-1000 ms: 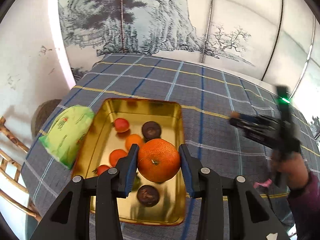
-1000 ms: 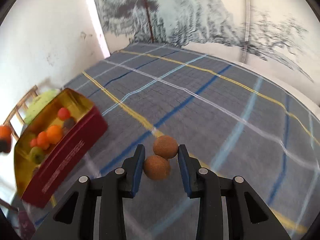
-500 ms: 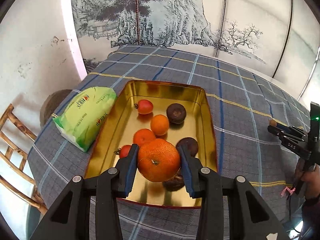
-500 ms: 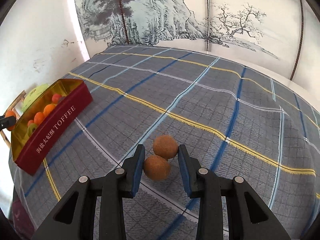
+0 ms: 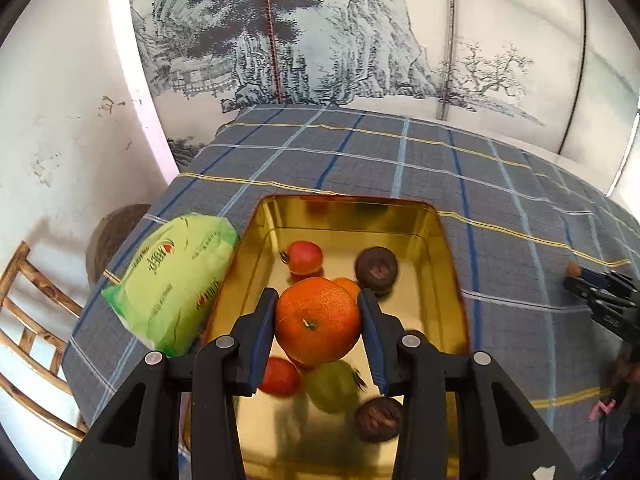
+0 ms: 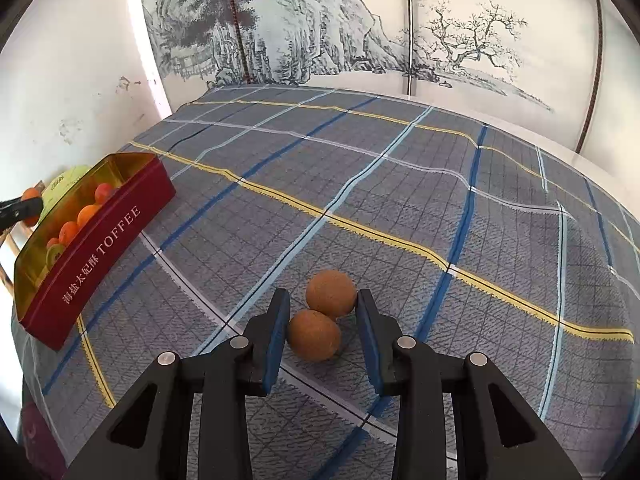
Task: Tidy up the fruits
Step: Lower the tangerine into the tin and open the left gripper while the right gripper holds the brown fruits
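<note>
**Left gripper carries the orange in over the tin**

The left gripper now hangs lower and closer over the gold tin, its orange sitting above the middle fruit instead of the near end. A green fruit, hidden a moment ago, shows beneath it. The right gripper has swung right from a blurred sweep and settled around the nearer brown fruit, so the tin sits farther left in its view.

Tin interior: glossy gold metal; orange peel: pitted, shiny; desk cloth: matt woven plaid; packet: glossy plastic.
</note>
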A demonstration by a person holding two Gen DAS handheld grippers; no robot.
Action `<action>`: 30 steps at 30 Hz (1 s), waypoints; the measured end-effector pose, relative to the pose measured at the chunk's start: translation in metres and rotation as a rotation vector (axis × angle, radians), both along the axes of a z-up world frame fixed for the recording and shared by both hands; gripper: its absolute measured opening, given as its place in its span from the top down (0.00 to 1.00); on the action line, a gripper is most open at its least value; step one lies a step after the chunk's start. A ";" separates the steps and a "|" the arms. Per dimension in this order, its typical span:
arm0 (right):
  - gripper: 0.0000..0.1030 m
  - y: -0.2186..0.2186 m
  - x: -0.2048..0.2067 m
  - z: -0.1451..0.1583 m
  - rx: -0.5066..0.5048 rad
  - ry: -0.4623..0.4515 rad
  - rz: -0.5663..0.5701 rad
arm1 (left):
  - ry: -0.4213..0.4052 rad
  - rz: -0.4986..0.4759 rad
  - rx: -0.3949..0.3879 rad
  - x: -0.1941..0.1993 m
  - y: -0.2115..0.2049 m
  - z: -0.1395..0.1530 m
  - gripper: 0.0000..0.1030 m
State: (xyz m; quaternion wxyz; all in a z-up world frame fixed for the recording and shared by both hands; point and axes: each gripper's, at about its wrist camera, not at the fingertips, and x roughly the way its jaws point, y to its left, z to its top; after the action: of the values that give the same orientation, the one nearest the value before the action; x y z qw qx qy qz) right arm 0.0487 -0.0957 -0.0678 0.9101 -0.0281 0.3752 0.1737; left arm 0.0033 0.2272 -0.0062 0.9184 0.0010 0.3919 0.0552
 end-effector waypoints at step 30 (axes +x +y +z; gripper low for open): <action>0.66 0.003 0.006 -0.007 -0.021 0.038 -0.005 | -0.033 0.025 0.137 0.023 -0.008 0.000 0.56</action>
State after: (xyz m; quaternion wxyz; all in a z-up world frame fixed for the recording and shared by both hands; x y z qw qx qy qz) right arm 0.0544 -0.0927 -0.0752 0.9029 -0.0335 0.3944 0.1680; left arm 0.0264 0.2195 -0.0063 0.9217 0.0583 0.3721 0.0932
